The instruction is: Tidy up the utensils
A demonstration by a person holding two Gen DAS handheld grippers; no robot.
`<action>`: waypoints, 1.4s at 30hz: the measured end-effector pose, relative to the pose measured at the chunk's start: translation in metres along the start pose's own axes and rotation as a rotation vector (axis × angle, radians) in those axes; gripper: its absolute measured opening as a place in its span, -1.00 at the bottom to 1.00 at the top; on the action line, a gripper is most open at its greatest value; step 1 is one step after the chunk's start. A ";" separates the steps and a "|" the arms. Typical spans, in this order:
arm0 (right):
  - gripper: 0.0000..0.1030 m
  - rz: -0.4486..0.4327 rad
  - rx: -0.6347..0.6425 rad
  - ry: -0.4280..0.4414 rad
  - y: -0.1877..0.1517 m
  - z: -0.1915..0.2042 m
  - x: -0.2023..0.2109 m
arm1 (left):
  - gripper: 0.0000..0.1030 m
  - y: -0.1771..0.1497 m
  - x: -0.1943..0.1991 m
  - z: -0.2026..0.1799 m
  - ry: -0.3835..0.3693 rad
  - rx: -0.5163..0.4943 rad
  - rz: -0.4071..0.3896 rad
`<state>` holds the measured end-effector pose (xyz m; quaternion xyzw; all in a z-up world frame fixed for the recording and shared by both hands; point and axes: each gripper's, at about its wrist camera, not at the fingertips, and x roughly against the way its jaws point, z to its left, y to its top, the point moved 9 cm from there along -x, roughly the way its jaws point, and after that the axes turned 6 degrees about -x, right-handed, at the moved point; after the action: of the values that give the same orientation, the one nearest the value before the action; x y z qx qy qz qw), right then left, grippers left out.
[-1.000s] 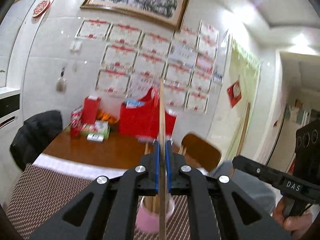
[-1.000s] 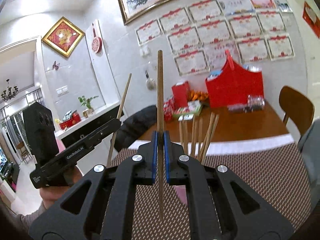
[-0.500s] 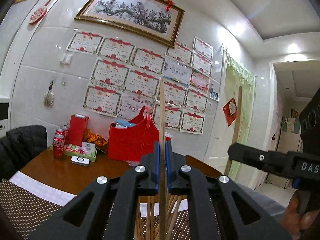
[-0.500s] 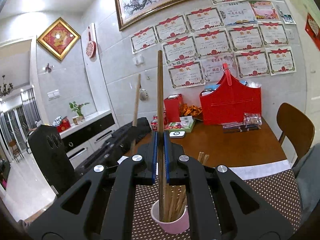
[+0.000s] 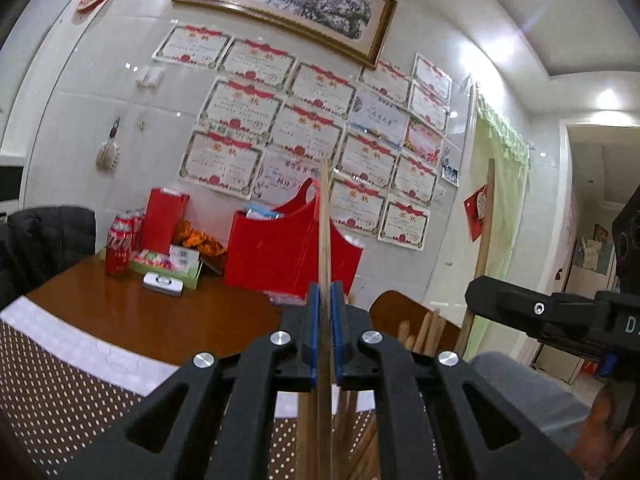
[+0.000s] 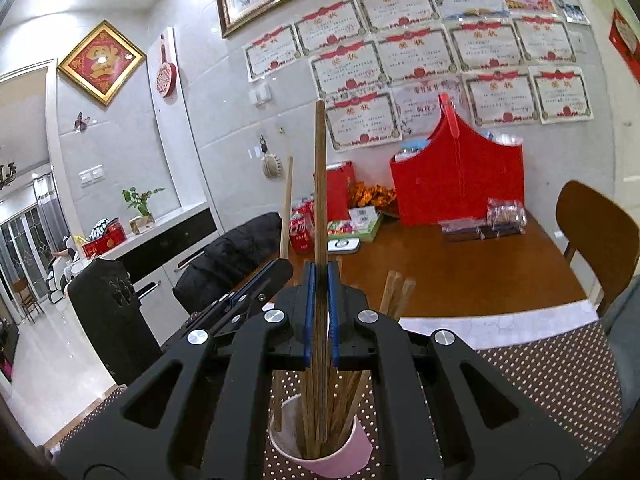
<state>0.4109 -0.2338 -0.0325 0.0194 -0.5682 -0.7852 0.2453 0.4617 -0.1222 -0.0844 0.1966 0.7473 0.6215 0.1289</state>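
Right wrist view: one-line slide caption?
Right gripper shut on an upright brown wooden chopstick, lower end inside a pink cup of chopsticks on a dotted brown mat.

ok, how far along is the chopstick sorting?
Done: several chopsticks stand in the pink cup. In hand: the right gripper is shut on a dark chopstick above the cup; the left gripper is shut on a lighter chopstick. Left: release both into the cup.

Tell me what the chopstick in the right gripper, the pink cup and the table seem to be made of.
Chopstick: looks like wood or bamboo, matte brown with fine lengthwise grain.
Pink cup: probably plastic, though paper is possible; thin pale rim, smooth wall.
Table: seemingly varnished wood, reddish-brown and faintly glossy.
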 end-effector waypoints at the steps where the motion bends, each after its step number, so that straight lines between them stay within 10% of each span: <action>1: -0.87 0.009 -0.001 -0.003 -0.004 -0.001 -0.002 | -0.89 -0.004 -0.001 0.001 0.000 0.003 0.007; 5: -0.63 0.055 -0.022 0.004 -0.019 -0.004 -0.004 | -0.82 -0.019 0.001 0.002 -0.002 0.000 0.045; 6: 0.27 0.058 -0.028 0.000 -0.020 -0.005 -0.002 | -0.48 -0.021 0.004 0.001 0.000 -0.009 0.054; 8: 0.88 0.004 -0.054 -0.023 -0.019 -0.009 0.012 | 0.16 -0.019 0.015 0.002 0.026 -0.020 0.049; 13: 0.88 -0.071 -0.130 -0.058 -0.014 -0.020 0.052 | 0.65 -0.008 0.052 0.003 0.097 -0.074 0.068; 25: 0.89 0.002 -0.158 -0.237 -0.051 0.001 0.121 | 0.69 0.023 0.183 -0.008 0.327 -0.188 0.200; 42: 0.88 -0.074 -0.032 -0.369 -0.080 0.084 0.242 | 0.69 0.050 0.346 -0.052 0.418 -0.237 0.240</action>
<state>0.1427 -0.2394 -0.0152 -0.1081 -0.5900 -0.7928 0.1080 0.1381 -0.0037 -0.0076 0.1348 0.6510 0.7426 -0.0810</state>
